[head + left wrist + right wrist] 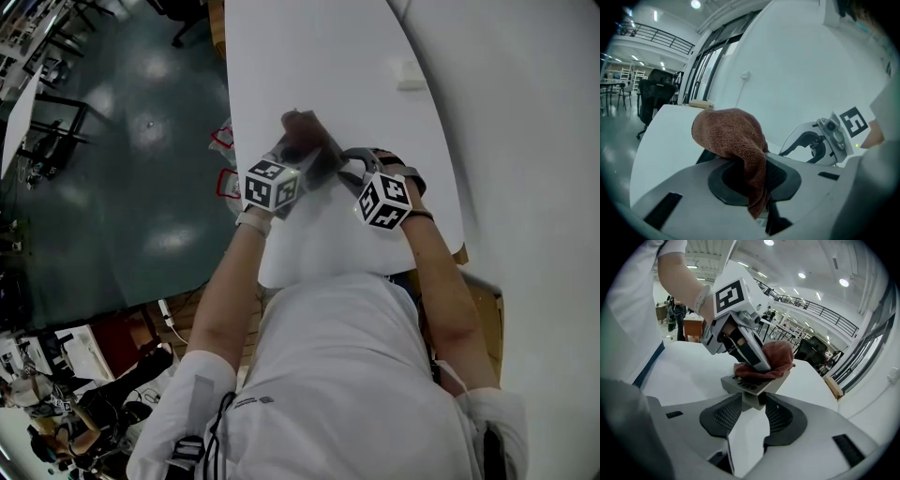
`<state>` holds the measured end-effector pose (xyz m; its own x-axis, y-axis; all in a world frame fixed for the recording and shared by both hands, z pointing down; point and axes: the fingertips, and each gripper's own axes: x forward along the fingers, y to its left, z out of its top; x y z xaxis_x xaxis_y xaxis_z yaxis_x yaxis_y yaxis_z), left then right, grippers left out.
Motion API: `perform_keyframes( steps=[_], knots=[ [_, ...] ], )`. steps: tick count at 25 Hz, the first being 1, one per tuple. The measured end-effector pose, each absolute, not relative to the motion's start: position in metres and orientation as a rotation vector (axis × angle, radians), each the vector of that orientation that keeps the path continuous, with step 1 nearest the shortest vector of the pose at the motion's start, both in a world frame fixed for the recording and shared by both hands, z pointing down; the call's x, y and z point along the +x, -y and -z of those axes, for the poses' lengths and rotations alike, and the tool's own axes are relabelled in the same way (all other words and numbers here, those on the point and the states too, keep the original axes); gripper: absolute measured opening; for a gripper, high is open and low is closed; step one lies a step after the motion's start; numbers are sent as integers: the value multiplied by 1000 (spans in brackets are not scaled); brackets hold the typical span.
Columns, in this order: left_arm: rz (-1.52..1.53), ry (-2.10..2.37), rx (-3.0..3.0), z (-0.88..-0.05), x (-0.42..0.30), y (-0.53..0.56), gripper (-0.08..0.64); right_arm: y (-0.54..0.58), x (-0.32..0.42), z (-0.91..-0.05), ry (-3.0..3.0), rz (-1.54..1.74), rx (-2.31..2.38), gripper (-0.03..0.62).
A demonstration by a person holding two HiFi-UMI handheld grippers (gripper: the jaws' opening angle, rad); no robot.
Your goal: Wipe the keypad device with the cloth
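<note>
The cloth [777, 357] lies on the keypad device [746, 386], which seems raised above the table [309, 66]

Your grippers meet over the white table [328, 56], just ahead of your chest. The left gripper [302, 150] has the dark cloth [298, 124] bunched at its tip, against the dim keypad device [325, 161] at the right gripper [349, 161]. A small white block [410, 73] lies farther off.

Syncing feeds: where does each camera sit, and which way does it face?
Head view: on head, steeply down at table; arms, torso, left gripper, right gripper show.
Left gripper view: along its jaws, clamping cloth; right gripper beyond.
Right gripper view: along its jaws, holding keypad device; left forearm shows.
Gripper views share the cloth.
</note>
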<state>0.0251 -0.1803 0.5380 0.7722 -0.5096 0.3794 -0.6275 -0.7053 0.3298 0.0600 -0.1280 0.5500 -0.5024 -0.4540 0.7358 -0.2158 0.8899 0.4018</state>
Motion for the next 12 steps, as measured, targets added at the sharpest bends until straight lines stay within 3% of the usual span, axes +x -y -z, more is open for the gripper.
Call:
perform_keyframes(
  steps=[12],
  knots=[
    [-383, 871, 2420, -567, -2, 168, 55, 128, 58, -549, 2121, 305, 505, 163]
  ],
)
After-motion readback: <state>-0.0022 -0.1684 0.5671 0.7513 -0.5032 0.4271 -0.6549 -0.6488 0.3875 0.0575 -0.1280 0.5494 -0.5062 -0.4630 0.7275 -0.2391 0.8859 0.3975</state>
